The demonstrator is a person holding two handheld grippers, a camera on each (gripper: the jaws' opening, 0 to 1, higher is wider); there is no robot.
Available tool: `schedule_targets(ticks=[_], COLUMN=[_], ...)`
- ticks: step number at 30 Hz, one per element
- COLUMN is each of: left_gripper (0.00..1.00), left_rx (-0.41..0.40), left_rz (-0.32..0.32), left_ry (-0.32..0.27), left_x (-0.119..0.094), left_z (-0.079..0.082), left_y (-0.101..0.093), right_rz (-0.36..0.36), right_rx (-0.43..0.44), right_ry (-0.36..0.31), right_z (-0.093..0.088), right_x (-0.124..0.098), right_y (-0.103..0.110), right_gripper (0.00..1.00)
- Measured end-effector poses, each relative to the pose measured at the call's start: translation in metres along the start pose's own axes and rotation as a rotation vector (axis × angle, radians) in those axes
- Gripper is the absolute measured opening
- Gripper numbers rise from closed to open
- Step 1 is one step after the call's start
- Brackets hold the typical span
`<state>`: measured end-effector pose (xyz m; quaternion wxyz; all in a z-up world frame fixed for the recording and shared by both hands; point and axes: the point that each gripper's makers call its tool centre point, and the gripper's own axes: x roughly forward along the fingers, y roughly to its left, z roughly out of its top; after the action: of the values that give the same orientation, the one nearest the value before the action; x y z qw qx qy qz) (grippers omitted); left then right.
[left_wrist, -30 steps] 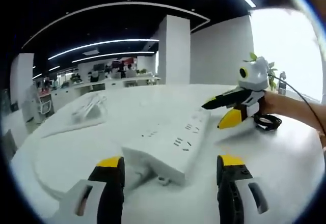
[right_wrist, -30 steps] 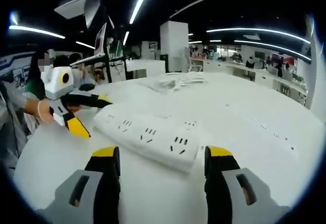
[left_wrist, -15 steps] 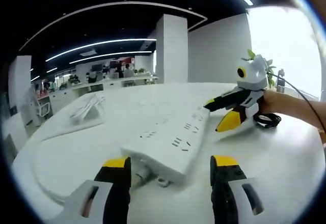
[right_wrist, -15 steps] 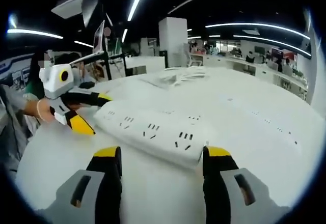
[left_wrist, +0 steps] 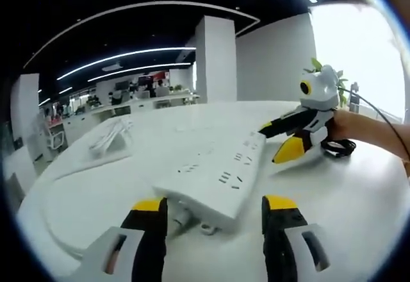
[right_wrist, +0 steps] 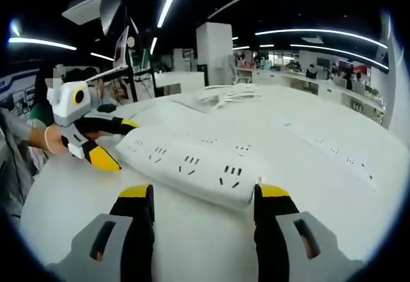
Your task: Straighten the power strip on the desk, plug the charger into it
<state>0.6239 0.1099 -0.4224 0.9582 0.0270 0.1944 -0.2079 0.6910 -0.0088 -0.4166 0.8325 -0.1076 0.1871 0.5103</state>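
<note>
A long white power strip (left_wrist: 214,176) lies on the round white desk (left_wrist: 359,205), its cable end pointing toward the left gripper view. My left gripper (left_wrist: 214,204) is open, with its yellow-tipped jaws on either side of that near end. At the far end of the strip, the right gripper (left_wrist: 269,144) is held by a hand. In the right gripper view, the power strip (right_wrist: 192,163) runs away to the left. My right gripper (right_wrist: 204,192) is open around its near end, and the left gripper (right_wrist: 127,146) is at the other end.
A bundle of white cable (left_wrist: 112,134) lies at the desk's far left and shows as white cable (right_wrist: 227,93) beyond the strip. A black coiled cord (left_wrist: 336,147) sits by the hand. A thin white cable (left_wrist: 57,231) curves along the desk edge. Office desks stand behind.
Both cameras have crept slightly closer to the strip's ends. The left jaws stand a little nearer each other than one second ago. The strip has barely shifted.
</note>
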Motion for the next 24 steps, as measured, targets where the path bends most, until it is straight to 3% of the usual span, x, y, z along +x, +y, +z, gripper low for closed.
schedule_targets(ticks=[9,13,15,24], left_gripper=[0.61,0.61,0.6,0.54], left_rx=[0.032,0.026,0.027,0.057], left_rz=[0.003,-0.007,-0.008,-0.011], left_ry=[0.005,0.002,0.001,0.003], left_x=[0.001,0.001,0.002,0.003], left_z=[-0.001,0.0,0.0,0.0], left_y=[0.0,0.0,0.0,0.004], right_rz=[-0.022,-0.045,-0.076,-0.127], right_rx=[-0.033,-0.001,0.06,0.048], right_ry=[0.025,0.008,-0.012,-0.01], right_z=[-0.003,-0.003,-0.002,-0.005], right_x=[-0.004,-0.006,-0.007,-0.013], right_y=[0.003,0.002,0.001,0.006], right_gripper=[0.62,0.61,0.6,0.58])
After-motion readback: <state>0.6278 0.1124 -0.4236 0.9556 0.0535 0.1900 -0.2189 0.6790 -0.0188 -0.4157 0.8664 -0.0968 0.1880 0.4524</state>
